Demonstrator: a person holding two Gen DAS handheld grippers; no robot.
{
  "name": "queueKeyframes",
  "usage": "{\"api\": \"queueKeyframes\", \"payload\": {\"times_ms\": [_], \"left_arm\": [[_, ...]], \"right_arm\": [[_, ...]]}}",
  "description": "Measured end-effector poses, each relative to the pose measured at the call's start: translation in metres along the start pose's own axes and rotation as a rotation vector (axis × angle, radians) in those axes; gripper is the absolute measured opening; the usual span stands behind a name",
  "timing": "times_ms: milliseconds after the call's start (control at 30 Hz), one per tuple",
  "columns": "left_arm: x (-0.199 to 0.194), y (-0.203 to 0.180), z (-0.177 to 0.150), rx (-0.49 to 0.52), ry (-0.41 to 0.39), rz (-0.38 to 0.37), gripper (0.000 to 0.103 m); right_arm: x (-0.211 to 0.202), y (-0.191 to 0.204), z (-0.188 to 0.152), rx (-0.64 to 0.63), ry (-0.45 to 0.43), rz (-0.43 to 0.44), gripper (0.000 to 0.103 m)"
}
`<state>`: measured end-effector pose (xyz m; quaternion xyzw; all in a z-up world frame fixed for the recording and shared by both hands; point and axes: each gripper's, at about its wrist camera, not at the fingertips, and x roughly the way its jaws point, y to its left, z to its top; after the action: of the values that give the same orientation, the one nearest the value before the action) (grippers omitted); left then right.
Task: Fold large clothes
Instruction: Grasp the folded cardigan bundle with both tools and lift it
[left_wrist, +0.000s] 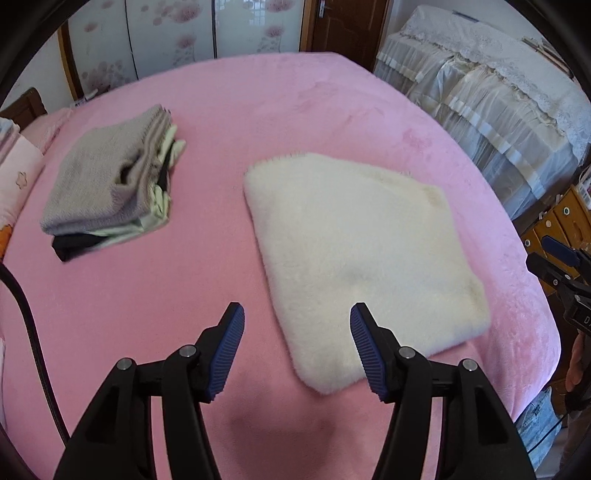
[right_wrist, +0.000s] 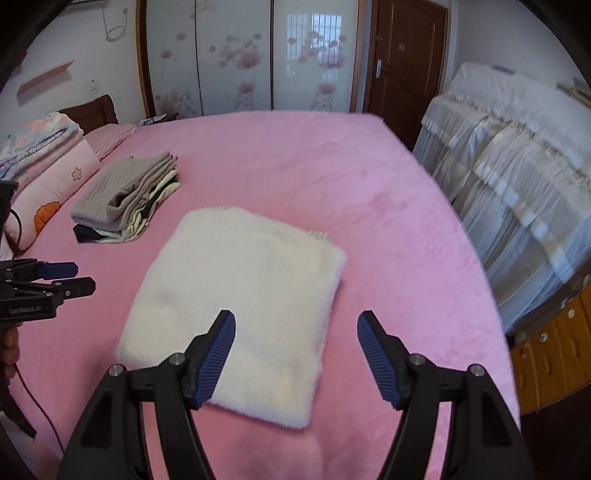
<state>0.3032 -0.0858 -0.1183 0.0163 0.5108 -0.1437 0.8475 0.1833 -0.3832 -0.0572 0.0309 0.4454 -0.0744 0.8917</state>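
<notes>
Left tongs (left_wrist: 297, 347): spread wide, empty, above the bed.
Right tongs (right_wrist: 295, 354): spread wide, gripping nothing.
White garment (right_wrist: 236, 295): folded flat on the pink bed (right_wrist: 388, 221), just beyond both tongs.
Clothes stack (left_wrist: 110, 181): farther back, left.

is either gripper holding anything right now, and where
Nothing is held. Both the left gripper and right gripper are open and empty above the folded white garment.
</notes>
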Motion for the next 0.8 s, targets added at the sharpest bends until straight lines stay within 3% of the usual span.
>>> {"api": "queueKeyframes", "payload": {"times_ms": [200, 400, 800], "left_arm": [[0.049, 0.007, -0.002, -0.047, 0.076, -0.077, 0.058], [0.103, 0.021, 0.0, -0.143, 0.155, -0.24, 0.058], [0.14, 0.028, 0.008, -0.171, 0.144, -0.325, 0.086]], "right_arm": [[0.057, -0.037, -0.015, 0.158, 0.15, 0.166, 0.077], [0.111, -0.072, -0.026, 0.348, 0.253, 0.293, 0.078], [0.183, -0.077, -0.032, 0.427, 0.357, 0.432, 0.082]]}}
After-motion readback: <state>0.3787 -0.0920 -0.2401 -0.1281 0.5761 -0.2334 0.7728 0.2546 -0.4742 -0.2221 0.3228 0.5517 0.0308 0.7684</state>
